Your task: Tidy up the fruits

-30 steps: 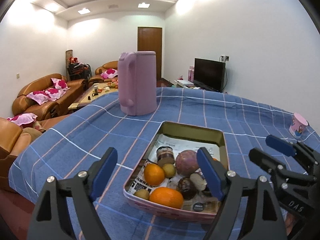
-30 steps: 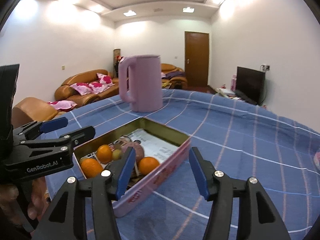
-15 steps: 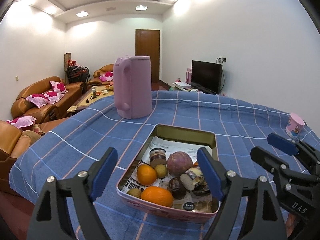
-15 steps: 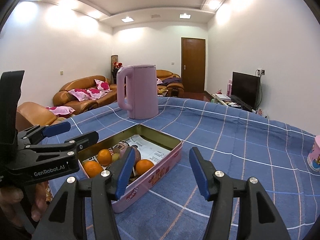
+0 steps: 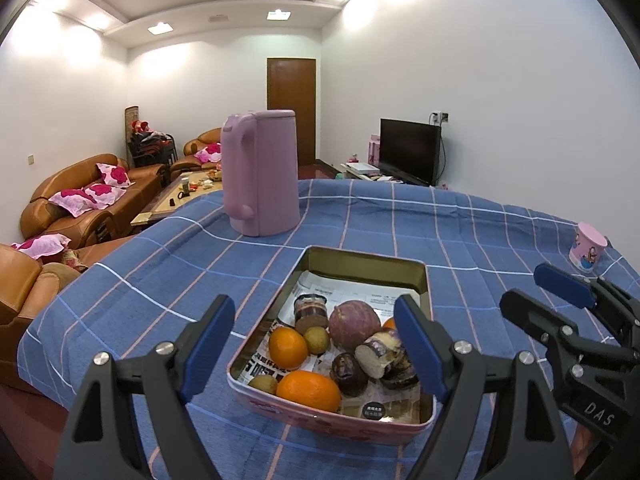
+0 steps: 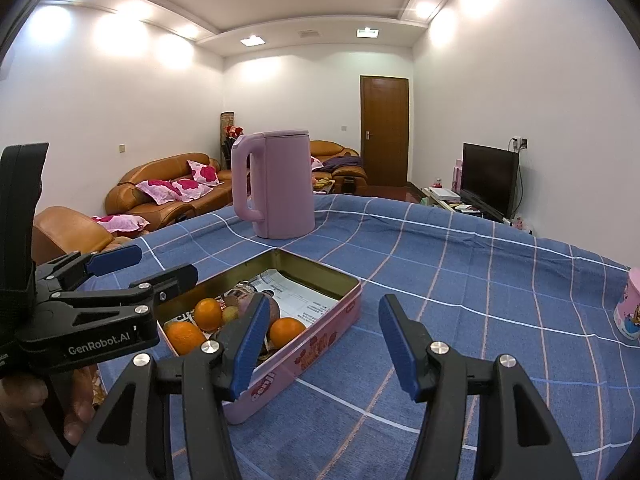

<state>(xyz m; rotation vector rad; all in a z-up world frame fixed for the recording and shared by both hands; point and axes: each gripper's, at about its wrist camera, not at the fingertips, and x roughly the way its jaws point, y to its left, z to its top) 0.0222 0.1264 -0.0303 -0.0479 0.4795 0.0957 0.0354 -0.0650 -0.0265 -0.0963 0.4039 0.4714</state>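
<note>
A: What are your fingers doing?

B: My left fingers (image 5: 316, 350) stand wide apart with nothing between the pads. They hang above the near end of the tin (image 5: 425, 286). My right fingers (image 6: 324, 340) are parted too, less widely, and hold nothing. They hover over bare cloth just right of the tin.

A: And the fruit?

B: All in the tin, crowded at its near end on a sheet of newspaper (image 5: 352, 294). One orange (image 5: 309, 390) lies against the front wall, another (image 5: 288, 348) just behind it, and a third (image 6: 286, 332) sits by the right wall. A big purple fruit (image 5: 354, 324) is in the middle. Two small brownish-green fruits (image 5: 317, 340) lie beside the oranges, and some dark, wrinkled pieces (image 5: 350, 372) lie touching one another. I cannot tell what those are.

A: Where does the tin stand?

B: On the surface (image 5: 168, 276), which is covered with a blue checked cloth. A pink jug (image 5: 262, 172) stands upright beyond the tin, well apart from it. A small pink cup (image 5: 587, 246) stands far off near the right edge.
</note>
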